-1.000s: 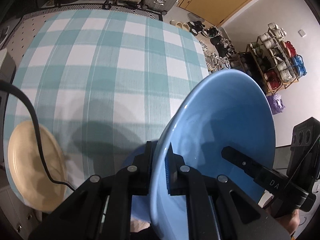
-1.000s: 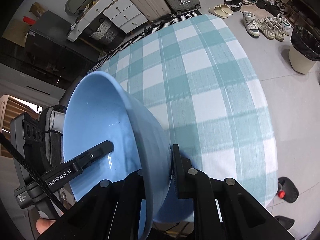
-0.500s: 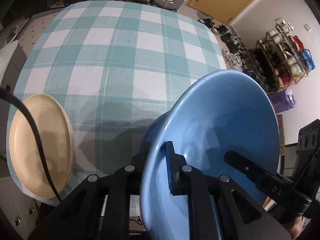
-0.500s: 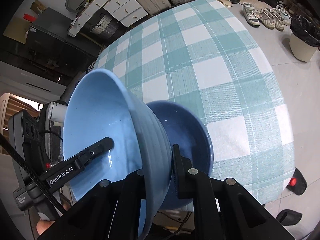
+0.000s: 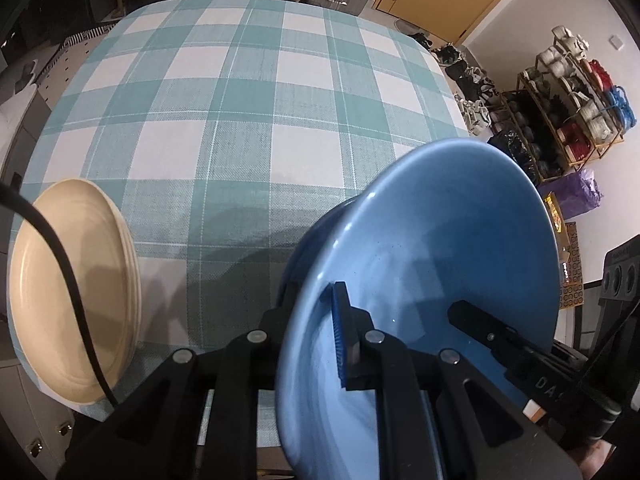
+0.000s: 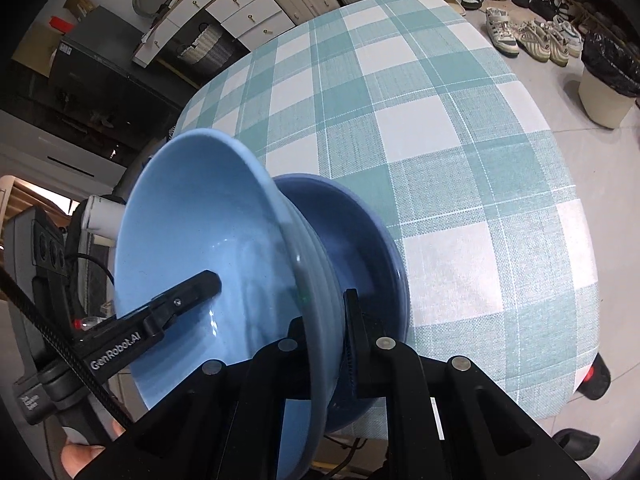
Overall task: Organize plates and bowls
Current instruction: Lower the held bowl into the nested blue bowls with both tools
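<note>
Two grippers, both clamped on the rim of one light blue bowl [image 5: 432, 248]. Left gripper [image 5: 316, 332]: jaws closed on the rim, one finger with blue pad [image 5: 338, 336] inside the bowl, the other outside. Right gripper [image 6: 326, 332]: jaws closed on the opposite rim, one finger inside, one outside, pad [image 6: 352, 336] against the ribbed outer wall. Each gripper shows in the other's view, reaching into the bowl from the far side. Bowl is tilted in both views, its base in or just over a second, darker blue bowl [image 6: 372, 240]; contact cannot be told. Dark bowl sits on the table [image 6: 460, 128] near the near edge, mostly hidden behind the light bowl in the left view.

Bowls: two, both blue. Plates: a cream stack [image 5: 72, 292] at the table's left near edge in the left view, several rims visible, exact count unclear; black cable [image 5: 68, 280] crosses in front of it. Table has a teal and white check cloth, rest of it bare.

Off table: shoe rack [image 5: 568, 100], shoes on floor [image 6: 532, 36], one bin with black liner [image 6: 608, 88], drawers [image 6: 240, 12]. Fingertips of a hand [image 6: 76, 456] at the lower left in the right view.
</note>
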Demonstrator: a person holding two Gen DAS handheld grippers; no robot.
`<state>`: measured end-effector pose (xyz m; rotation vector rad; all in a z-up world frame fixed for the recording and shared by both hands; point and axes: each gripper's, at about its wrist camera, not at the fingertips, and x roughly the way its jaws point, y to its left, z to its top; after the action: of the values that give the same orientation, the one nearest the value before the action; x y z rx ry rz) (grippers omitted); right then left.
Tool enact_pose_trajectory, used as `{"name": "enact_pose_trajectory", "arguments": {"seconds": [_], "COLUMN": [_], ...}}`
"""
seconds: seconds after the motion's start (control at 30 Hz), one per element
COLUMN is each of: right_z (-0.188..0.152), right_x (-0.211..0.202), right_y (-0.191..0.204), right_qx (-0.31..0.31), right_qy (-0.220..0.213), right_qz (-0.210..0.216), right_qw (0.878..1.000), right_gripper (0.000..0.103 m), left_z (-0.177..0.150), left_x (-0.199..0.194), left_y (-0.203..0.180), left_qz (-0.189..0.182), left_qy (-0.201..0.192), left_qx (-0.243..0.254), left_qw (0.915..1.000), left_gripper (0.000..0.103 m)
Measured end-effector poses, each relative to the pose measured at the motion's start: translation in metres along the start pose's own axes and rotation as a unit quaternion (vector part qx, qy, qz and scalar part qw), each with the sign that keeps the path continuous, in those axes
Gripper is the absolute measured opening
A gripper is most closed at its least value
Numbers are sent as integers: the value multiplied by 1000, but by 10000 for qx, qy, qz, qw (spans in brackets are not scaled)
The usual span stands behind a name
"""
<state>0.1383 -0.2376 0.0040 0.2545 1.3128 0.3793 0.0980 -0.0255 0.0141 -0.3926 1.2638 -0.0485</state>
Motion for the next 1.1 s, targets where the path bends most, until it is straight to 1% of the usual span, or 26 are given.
{"name": "enact_pose_trajectory", "arguments": {"seconds": [0.17,0.23,0.3,0.37,0.47,0.5,0.6,0.73,0.9,1.1], "right_z": [-5,-8,-10,-11,-10,-10,-12,-14,-16,-18], "right_x": [1,0,1,0,-2,-2,-3,-6,-9,-10], "right_y": [3,2,2,1,2,3,3,6,2,-3], "right_qx": [-121,-82,-38,-33,-83,-88,-78,-141,-155,-115], "right_qy": [-102,-165,-189,-219,-312,-331,-367,-496,-645,-761], "right_qz": [-262,-267,-314,-330,-361,-351,-290,-347,-354,-207], "right_qw": [9995,9995,9993,9992,9988,9988,9989,9981,9972,9968], "right_gripper": [9,11,14,14,15,15,21,27,28,28], "left_z": [-4,-6,-6,-6,-7,-8,-8,-8,-10,-11], "left_x": [4,5,4,4,5,5,4,5,5,4], "left_y": [-1,-3,-5,-6,-8,-8,-9,-13,-11,-13], "left_qz": [6,138,152,191,348,383,473,632,661,761], "left_qy": [94,117,81,90,102,108,145,173,149,167], "left_qx": [-65,-107,-140,-188,-232,-241,-315,-304,-412,-426], "left_qw": [9999,9998,9998,9996,9991,9989,9983,9974,9968,9960], "left_gripper": [12,13,14,14,15,16,17,17,18,18]}}
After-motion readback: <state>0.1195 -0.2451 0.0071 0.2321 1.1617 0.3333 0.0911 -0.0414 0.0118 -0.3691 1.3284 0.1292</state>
